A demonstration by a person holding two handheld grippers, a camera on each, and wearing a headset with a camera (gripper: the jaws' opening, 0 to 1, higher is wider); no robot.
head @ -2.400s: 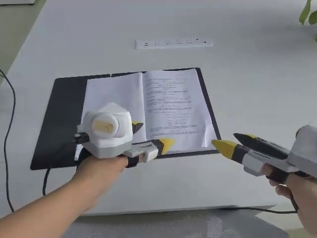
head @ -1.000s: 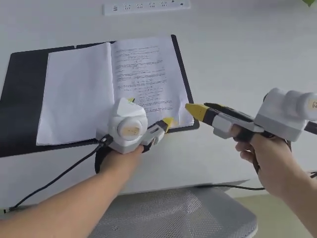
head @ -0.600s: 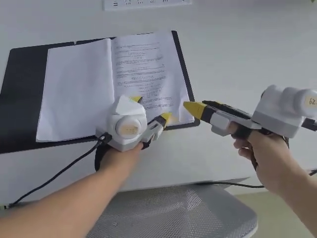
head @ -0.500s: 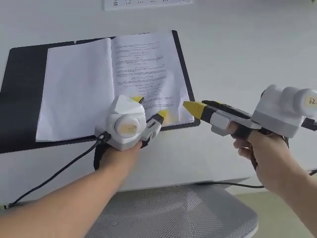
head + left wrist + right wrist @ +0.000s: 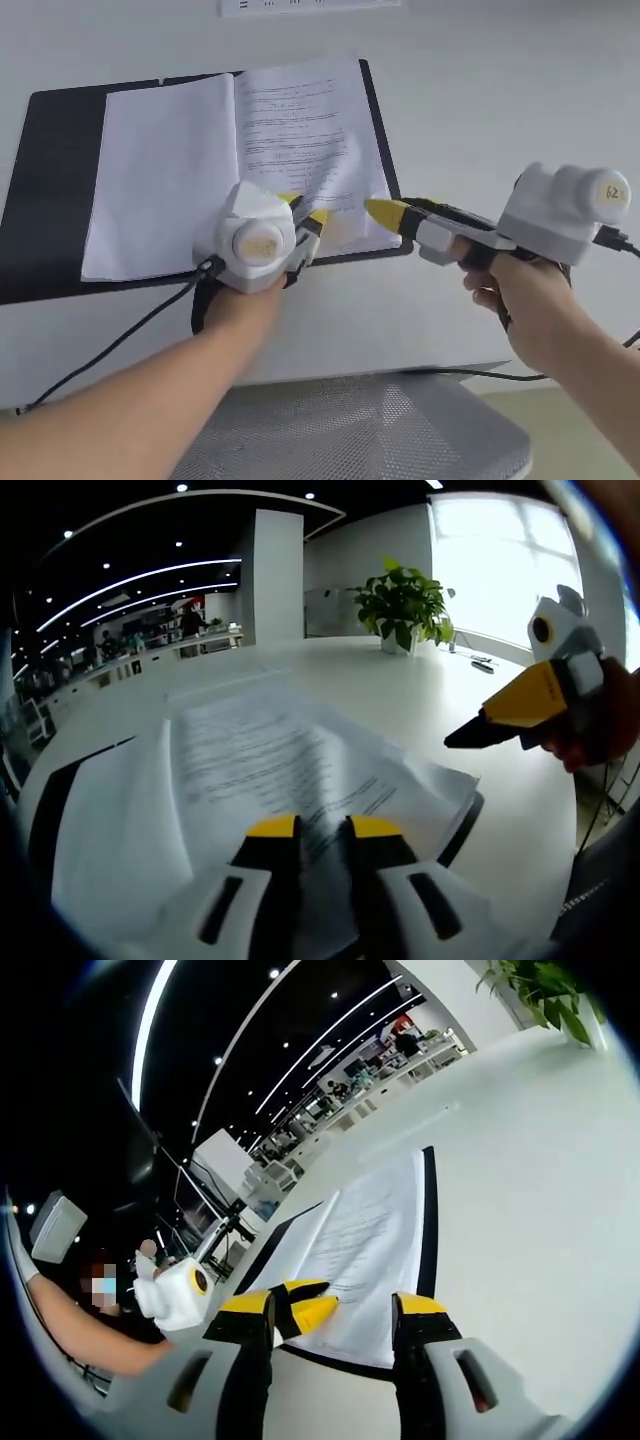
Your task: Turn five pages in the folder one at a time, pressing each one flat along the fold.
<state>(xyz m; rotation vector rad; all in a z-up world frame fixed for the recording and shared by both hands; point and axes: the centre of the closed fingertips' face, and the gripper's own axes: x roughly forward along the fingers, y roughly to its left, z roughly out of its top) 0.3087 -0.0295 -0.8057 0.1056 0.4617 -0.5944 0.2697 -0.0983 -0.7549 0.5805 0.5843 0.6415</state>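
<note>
The black folder (image 5: 50, 190) lies open on the white table, with a blank page (image 5: 160, 170) on the left and a printed page (image 5: 300, 130) on the right. My left gripper (image 5: 305, 208) hovers over the printed page's lower edge. Its jaws stand open by only a narrow gap (image 5: 323, 828), with both tips above the paper and nothing pinched. My right gripper (image 5: 385, 212) is open just off the page's lower right corner, pointing left at it. Its own view shows wide jaws (image 5: 332, 1305) with the left gripper (image 5: 305, 1312) between them. The right gripper (image 5: 510, 705) enters the left gripper view from the right.
A white power strip (image 5: 310, 5) lies at the far side of the table beyond the folder. The left gripper's cable (image 5: 130, 335) hangs over the near table edge. A mesh chair seat (image 5: 370, 430) sits below that edge. A potted plant (image 5: 405, 605) stands far off.
My left gripper has moved up from the folder's near edge onto the printed page's lower edge, and its jaws have narrowed. The right gripper has edged left toward the page corner.
</note>
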